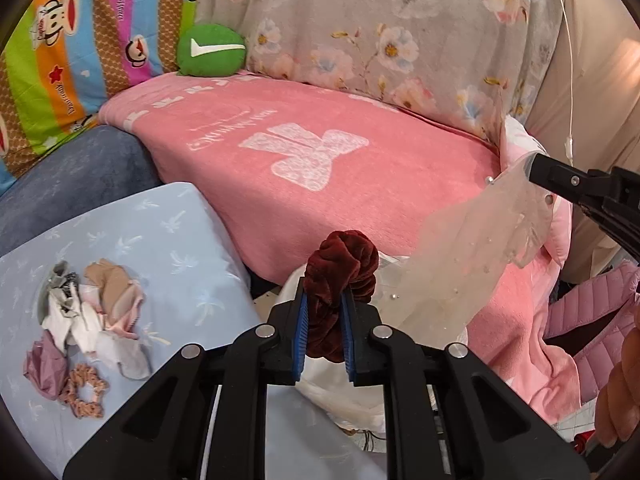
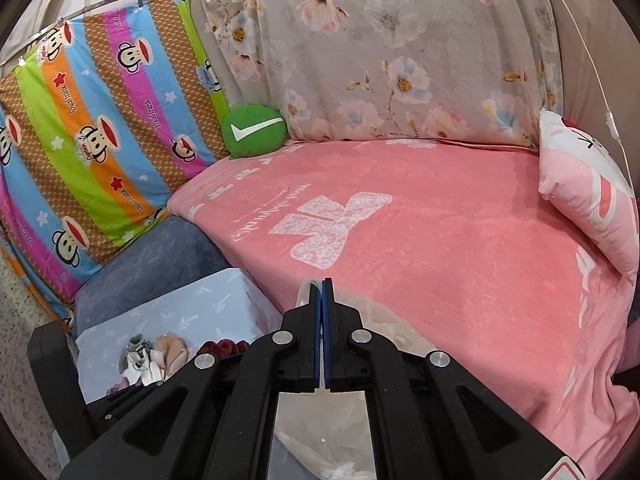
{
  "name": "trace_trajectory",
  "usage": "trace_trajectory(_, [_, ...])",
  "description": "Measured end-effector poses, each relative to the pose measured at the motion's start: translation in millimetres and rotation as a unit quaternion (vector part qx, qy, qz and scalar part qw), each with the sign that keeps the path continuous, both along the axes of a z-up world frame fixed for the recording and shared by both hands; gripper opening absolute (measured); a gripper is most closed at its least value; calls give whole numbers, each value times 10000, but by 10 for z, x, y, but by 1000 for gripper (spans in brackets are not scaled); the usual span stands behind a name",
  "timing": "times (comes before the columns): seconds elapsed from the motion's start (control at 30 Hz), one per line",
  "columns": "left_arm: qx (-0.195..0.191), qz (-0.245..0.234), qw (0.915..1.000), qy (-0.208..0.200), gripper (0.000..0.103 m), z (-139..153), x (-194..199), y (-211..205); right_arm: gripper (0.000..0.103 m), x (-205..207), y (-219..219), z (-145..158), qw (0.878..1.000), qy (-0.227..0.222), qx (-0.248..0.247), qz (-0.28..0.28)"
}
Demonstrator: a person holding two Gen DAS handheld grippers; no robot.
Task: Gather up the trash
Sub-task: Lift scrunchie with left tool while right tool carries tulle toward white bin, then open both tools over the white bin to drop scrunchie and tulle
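1. Scrunchie [image 1: 340, 300], dark red velvet, is being pinched between the blue pads of the left gripper [image 1: 324, 332]; it is sitting at lower centre of the left wrist view, bulging above the fingertips.
2. Directly behind and below it, the white bag [image 1: 320, 384] is being seen at lower centre of that frame, so the held piece is judged to be lying almost over the bag's mouth.
3. The bag's sheer film [image 1: 460, 264] is being held up at right of the frame by the right gripper [image 2: 322, 292], whose pads are pressed together on the thin plastic; the film's long axis is running from upper right down toward lower centre.
4. Remaining scraps [image 1: 88, 312] and a peach scrunchie [image 1: 84, 396] are lying on the pale blue cushion [image 1: 180, 240] at lower left, well apart from the bag and nearer the left gripper than the right.
5. The coming move is judged to be a short drop into the bag, then a sweep toward lower left.
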State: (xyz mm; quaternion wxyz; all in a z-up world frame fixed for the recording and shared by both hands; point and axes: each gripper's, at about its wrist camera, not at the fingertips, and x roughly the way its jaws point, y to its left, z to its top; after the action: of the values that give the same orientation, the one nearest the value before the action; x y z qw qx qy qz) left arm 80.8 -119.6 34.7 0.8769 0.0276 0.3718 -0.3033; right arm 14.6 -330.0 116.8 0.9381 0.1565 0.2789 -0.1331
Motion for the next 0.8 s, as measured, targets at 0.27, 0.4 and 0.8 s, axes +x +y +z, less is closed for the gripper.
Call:
trace_trajectory(0.27, [51,-88,9999,-28,67,-66,-75,-221,14,6,-188,-174,9997,190,94,-132])
trace_trajectory(0.4, [165,-85,9996,-200,69,-36,-81,-245,28,12,-207,-195,9996,183,117,-194])
trace_trajectory(0.8, [189,256,9995,-83,69,-113,33,-1,35,40,-7,-367,9994,278,189,-58])
